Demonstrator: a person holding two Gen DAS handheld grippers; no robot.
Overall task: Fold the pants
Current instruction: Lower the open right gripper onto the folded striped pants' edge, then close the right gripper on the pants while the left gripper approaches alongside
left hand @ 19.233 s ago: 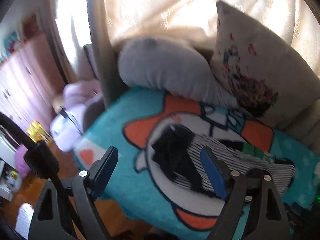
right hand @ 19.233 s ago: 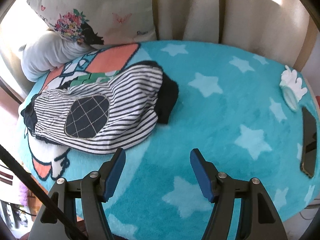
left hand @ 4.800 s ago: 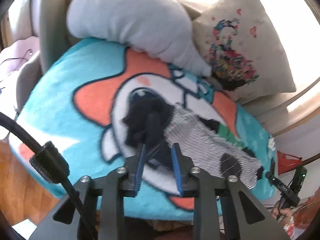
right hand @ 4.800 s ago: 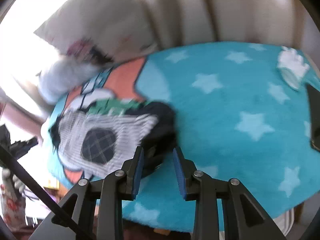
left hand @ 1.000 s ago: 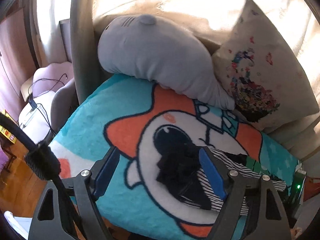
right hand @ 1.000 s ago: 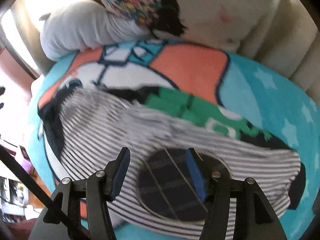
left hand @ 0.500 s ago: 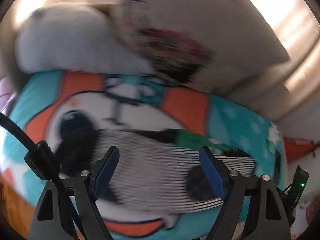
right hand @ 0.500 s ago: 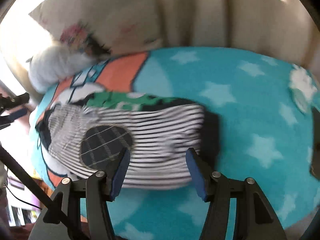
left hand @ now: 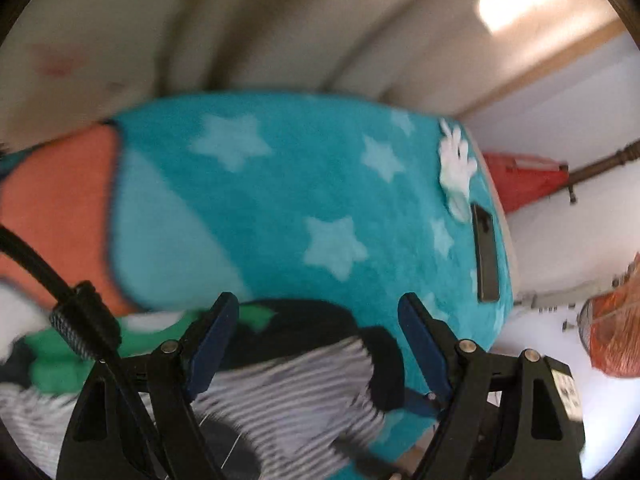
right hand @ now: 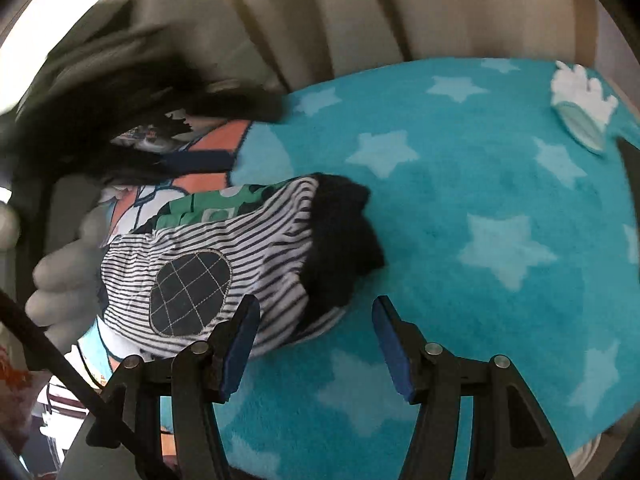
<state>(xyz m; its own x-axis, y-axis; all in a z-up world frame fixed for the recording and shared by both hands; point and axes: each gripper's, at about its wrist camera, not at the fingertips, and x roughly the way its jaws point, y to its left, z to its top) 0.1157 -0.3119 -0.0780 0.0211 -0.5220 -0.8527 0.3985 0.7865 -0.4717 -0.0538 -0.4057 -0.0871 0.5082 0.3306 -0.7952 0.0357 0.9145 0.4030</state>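
Right wrist view: striped pants [right hand: 224, 264] lie on the teal blanket [right hand: 480, 184], long axis running left to right, dark cuff end just ahead of the right gripper [right hand: 316, 344]. Both grippers, left gripper [left hand: 316, 344] included, stand wide open, holding nothing. Right is judged nearer.

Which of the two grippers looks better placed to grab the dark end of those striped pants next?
Probably the right gripper: open, with the striped pants' dark cuff just ahead, clearly seen. The left gripper is open too, but its view is blurred.
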